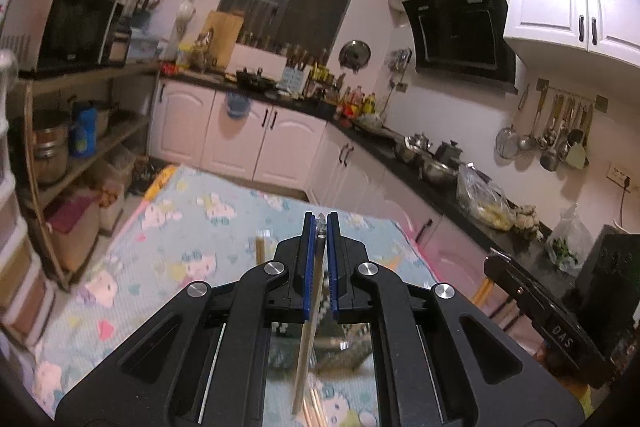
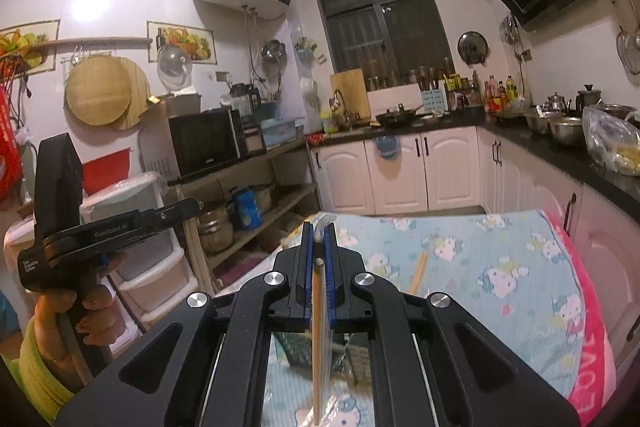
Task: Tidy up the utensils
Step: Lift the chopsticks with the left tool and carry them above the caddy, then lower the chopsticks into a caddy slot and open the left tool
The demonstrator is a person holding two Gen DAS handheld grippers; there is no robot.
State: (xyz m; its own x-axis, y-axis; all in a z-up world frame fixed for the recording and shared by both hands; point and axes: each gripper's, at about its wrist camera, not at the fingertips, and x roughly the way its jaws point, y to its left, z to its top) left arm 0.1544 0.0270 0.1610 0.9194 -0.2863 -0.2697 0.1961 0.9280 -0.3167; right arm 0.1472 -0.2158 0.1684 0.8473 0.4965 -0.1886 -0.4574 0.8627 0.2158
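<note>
Left claw [image 1: 321,217]: jaws drawn narrow on a thin pale stick, seemingly a chopstick [image 1: 316,291], which runs down between the blue pads [image 1: 308,267] and hangs below them; a bit of clear wrapping shows at the tips
Right claw [image 2: 319,227]: jaws likewise narrow, clamped on a second chopstick [image 2: 317,339] that runs along the gap and out below; clear plastic crumpled at the tips
Left hand [image 2: 60,311]: wrapped round the handle of the left claw; seen at the left edge of the right wrist view; yellow-green sleeve [image 2: 36,375] at the wrist
Desk [image 1: 192,227]: covered by a light blue cartoon-print cloth [image 2: 480,247] with a pink border on its right edge
Loose chopsticks on the desk [image 2: 418,273]: a pale pair lying on the cloth toward the middle, beyond both claws; apart from either claw
Basket [image 2: 296,347]: dark woven thing below the right claw, near the desk's near edge; mostly hidden by the claw's body
</note>
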